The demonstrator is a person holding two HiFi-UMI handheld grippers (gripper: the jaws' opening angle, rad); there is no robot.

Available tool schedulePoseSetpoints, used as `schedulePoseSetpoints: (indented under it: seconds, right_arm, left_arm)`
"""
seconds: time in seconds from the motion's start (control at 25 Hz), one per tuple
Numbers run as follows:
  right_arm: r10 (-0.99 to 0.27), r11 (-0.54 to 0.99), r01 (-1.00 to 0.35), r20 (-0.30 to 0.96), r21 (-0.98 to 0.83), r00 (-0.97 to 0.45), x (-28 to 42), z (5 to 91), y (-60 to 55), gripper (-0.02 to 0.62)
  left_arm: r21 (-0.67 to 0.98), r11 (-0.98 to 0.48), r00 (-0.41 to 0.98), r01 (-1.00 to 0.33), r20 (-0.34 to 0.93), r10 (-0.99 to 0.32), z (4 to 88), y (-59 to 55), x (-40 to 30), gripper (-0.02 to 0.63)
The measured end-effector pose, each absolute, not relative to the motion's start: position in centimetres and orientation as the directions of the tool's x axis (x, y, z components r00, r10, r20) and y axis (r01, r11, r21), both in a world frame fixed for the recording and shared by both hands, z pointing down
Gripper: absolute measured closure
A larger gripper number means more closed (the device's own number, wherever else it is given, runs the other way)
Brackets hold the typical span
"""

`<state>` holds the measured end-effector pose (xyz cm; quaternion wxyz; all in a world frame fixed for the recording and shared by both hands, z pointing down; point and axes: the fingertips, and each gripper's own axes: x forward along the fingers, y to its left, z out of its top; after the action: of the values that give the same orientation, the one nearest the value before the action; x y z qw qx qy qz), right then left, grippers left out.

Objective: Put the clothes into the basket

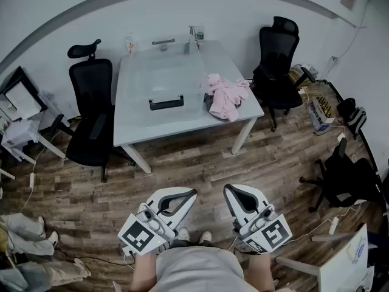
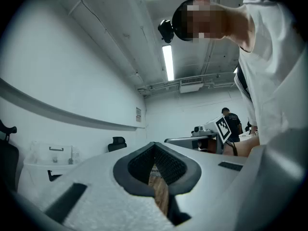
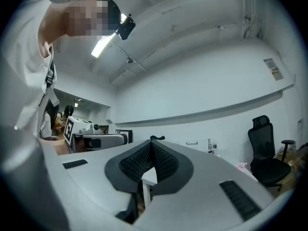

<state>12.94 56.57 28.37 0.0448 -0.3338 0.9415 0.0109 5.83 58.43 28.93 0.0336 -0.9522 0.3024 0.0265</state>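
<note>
A pile of pink clothes point(image 1: 225, 96) lies on the right part of the white table point(image 1: 137, 123), touching the right side of a clear plastic basket point(image 1: 164, 81) with a black handle. Both grippers are held low, close to the person's body and well short of the table. The left gripper point(image 1: 193, 193) and the right gripper point(image 1: 226, 188) each have their jaws closed together, with nothing between them. In the left gripper view the basket point(image 2: 48, 160) shows far off at the left. In the right gripper view the pink clothes point(image 3: 240, 165) show small at the right.
Black office chairs stand left of the table point(image 1: 91, 108), behind its right corner point(image 1: 276, 53) and at the right on the wooden floor point(image 1: 343, 175). Boxes and bags point(image 1: 319, 111) lie by the right wall. Other people work at desks in the distance.
</note>
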Motion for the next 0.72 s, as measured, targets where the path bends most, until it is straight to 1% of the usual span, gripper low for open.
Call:
schedulePoseSetpoints:
  seconds: [0.44, 0.72]
  right_arm:
    - [-0.617, 0.785, -0.619, -0.090, -0.008, -0.781, 15.7, 28.6, 55.9, 0.591]
    - [-0.614, 0.788, -0.616, -0.083, -0.005, -0.785, 16.4, 29.0, 53.1, 0.591]
  left_arm:
    - [-0.059, -0.802, 0.804, -0.594, -0.080, -0.590, 28.5, 57.7, 8.9, 0.601]
    - [-0.060, -0.797, 0.799, -0.601, -0.074, -0.597, 28.9, 55.2, 9.4, 0.601]
